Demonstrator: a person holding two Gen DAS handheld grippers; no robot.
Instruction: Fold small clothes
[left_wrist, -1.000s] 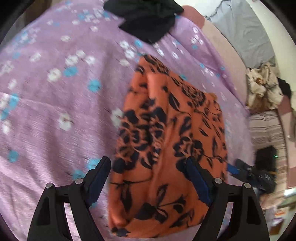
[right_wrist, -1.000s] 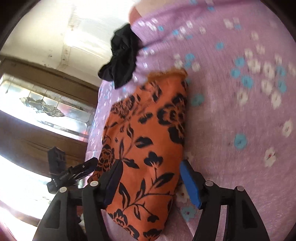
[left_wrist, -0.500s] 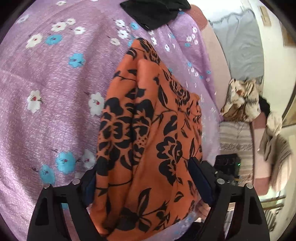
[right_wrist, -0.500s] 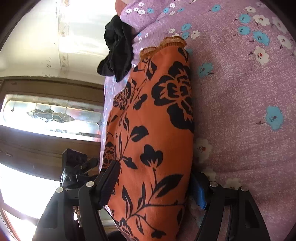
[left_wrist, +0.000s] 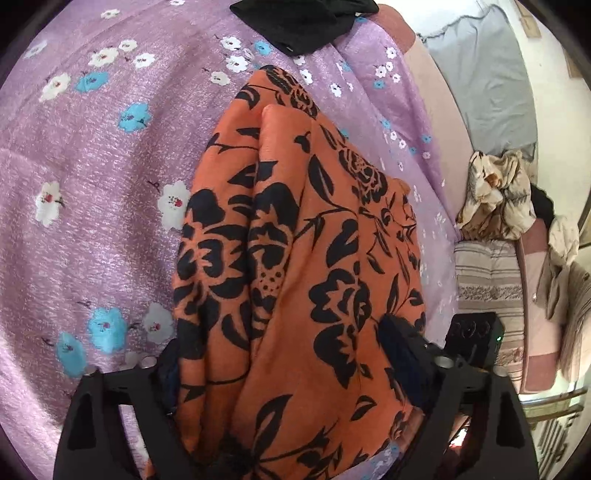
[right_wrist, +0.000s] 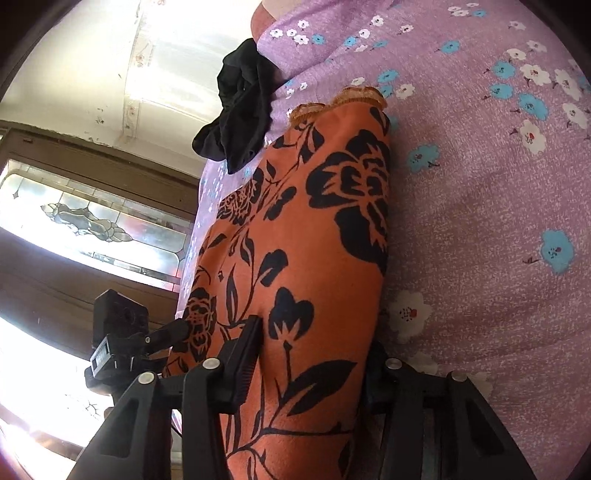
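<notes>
An orange garment with a black flower print (left_wrist: 303, 258) lies folded lengthwise on a purple flowered bedspread (left_wrist: 92, 184). It also shows in the right wrist view (right_wrist: 306, 266). My left gripper (left_wrist: 284, 354) has its fingers around the garment's near end, cloth bunched between them. My right gripper (right_wrist: 314, 354) has its fingers pressed into the garment's other near corner. The right gripper shows in the left wrist view (left_wrist: 469, 343), the left gripper in the right wrist view (right_wrist: 122, 343). The fingertips are partly hidden by cloth.
A black garment (left_wrist: 295, 18) lies crumpled at the far end of the bedspread, also in the right wrist view (right_wrist: 236, 110). A pile of pale clothes (left_wrist: 495, 195) and striped cushions (left_wrist: 487, 280) lie to the right. A wooden window frame (right_wrist: 92, 192) stands to the left.
Both grippers have moved forward onto the garment's near end and closed in on the cloth. The garment now fills more of both views.
</notes>
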